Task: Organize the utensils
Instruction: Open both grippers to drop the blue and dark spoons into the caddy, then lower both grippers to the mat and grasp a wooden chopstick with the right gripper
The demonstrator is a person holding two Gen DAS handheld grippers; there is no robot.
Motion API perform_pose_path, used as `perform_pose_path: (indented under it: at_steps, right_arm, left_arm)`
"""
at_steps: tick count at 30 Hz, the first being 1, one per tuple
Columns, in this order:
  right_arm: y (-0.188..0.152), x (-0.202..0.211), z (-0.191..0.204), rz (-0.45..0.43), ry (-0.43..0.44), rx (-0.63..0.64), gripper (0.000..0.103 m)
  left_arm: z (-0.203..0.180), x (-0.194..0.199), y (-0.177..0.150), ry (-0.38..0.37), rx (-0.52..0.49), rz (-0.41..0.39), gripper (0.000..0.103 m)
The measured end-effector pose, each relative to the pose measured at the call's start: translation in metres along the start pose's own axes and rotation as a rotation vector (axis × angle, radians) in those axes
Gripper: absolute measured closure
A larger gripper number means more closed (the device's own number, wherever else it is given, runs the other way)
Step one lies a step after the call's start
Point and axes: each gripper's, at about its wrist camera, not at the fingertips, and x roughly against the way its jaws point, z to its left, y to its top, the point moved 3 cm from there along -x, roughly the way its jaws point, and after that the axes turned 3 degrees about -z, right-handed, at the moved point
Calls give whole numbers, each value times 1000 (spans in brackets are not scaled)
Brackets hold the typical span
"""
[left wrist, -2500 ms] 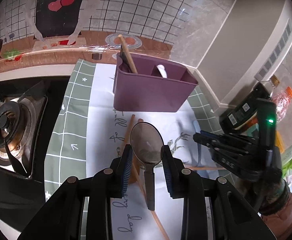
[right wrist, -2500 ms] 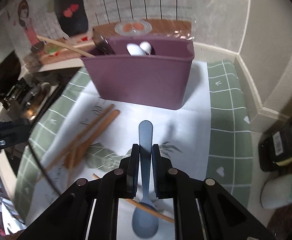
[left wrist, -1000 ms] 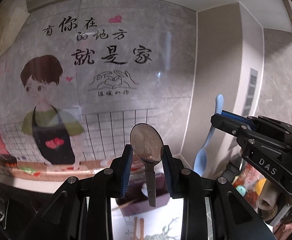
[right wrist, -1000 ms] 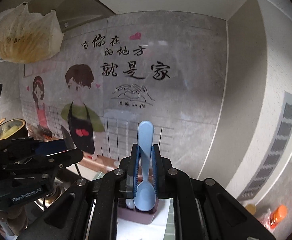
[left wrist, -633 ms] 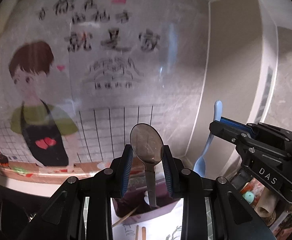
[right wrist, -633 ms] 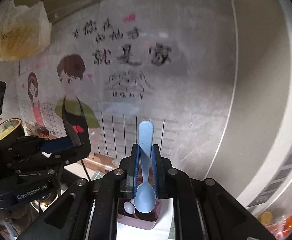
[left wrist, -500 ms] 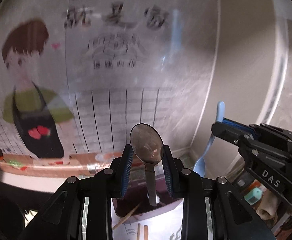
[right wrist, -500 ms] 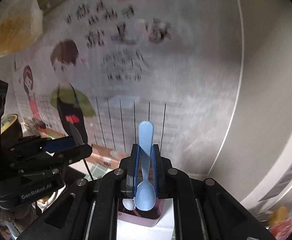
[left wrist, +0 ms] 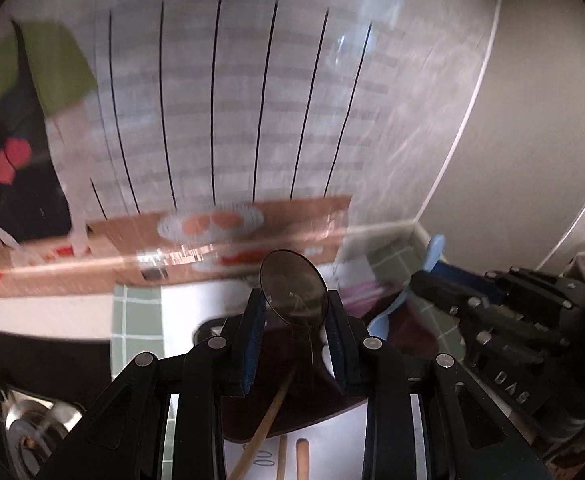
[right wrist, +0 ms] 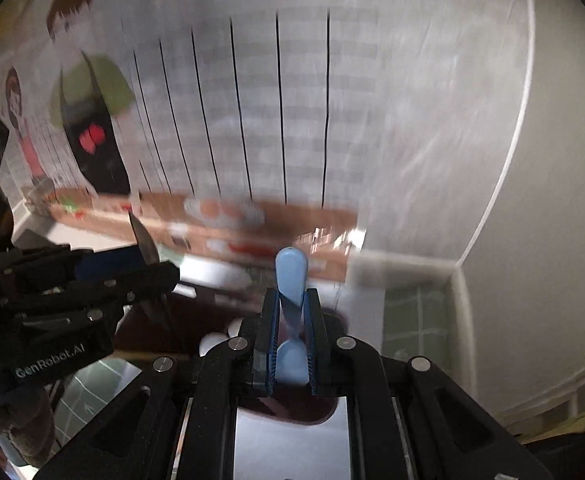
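My left gripper [left wrist: 294, 300] is shut on a metal spoon [left wrist: 292, 290], bowl up and handle pointing down into the dark purple caddy [left wrist: 332, 396] just below. A wooden stick [left wrist: 268, 420] leans inside that caddy. My right gripper [right wrist: 290, 296] is shut on a light blue plastic spoon [right wrist: 290, 274], handle tip up, its bowl hanging over the purple caddy [right wrist: 164, 332], where white spoons [right wrist: 212, 340] sit. Each gripper shows in the other's view: the right gripper [left wrist: 492, 320] at the right, the left gripper [right wrist: 72, 292] at the left. Both views are blurred.
Wooden chopsticks [left wrist: 288, 458] lie on the white mat in front of the caddy. A green checked mat [left wrist: 136, 316] lies beneath, with a stove burner [left wrist: 24, 424] at the lower left. The decorated wall and the corner stand close behind the caddy.
Both grippers have dropped and tipped downward with their spoons still held. The wall picture has slid up out of view, and the caddy now lies right under both spoons.
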Motion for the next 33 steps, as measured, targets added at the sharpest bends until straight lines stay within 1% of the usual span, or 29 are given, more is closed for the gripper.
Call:
perform_pose_path:
  at_steps: [1,4,7,8,9,10,11,15,18,20,22,23,24,25,26,28,30,33]
  right_arm:
    - [-6,-6,0,15,1,0,92]
    - [-20,-24,-2,59,3,-9,92]
    - [-29,-33,-4,73,14,-18,91]
    - [-32,-33,-5,76,23,-19,89]
    - [-34,-31,-6,76,32,-20,86]
    - [-34,-28,-6,72,39,-23,78]
    - [-32,-25,-6,63,44,-24,72]
    - [-32,3,-6,6,9,-1,72]
    - [-40,25,-9,-1,-8,13,71]
    - [-48,39,-9,-7,-35,23,71]
    - [-54,53,-10,-13,-43,23,71]
    - [-58,63,-8,-19,-47,25,70]
    - [-61,69,-6,-21,-48,30,68]
    - [-64,75,-4,-23,-49,36,64]
    - [-69,83,1,-26,-55,50,57]
    - [-77,93,8,-33,-59,79,50]
    - [-87,103,18,-27,-53,113,49]
    - [-102,111,29,-2,-26,138,48]
  left_arm:
    - [1,-7,-4,-7,7,19,72]
    - [5,-14,-10,-2,23,29,70]
    - [7,-13,-10,-8,40,22,62]
    - [8,-12,-9,-12,45,18,59]
    - [8,-8,-9,-18,47,13,58]
    - [7,-5,-9,-17,47,9,58]
    - [6,-1,-8,-16,45,4,58]
    - [4,27,-9,5,50,-34,54]
    - [4,53,-17,21,63,-53,50]
    - [2,70,-26,33,65,-58,50]
    - [0,88,-37,35,67,-65,48]
    - [-1,95,-41,34,67,-66,46]
    - [-2,105,-48,32,67,-66,42]
    - [-2,111,-53,28,67,-65,40]
    - [-3,114,-56,24,66,-64,39]
    - [-6,123,-67,17,54,-53,39]
    - [-9,127,-77,14,42,-35,38]
    - [-15,126,-98,2,23,13,38]
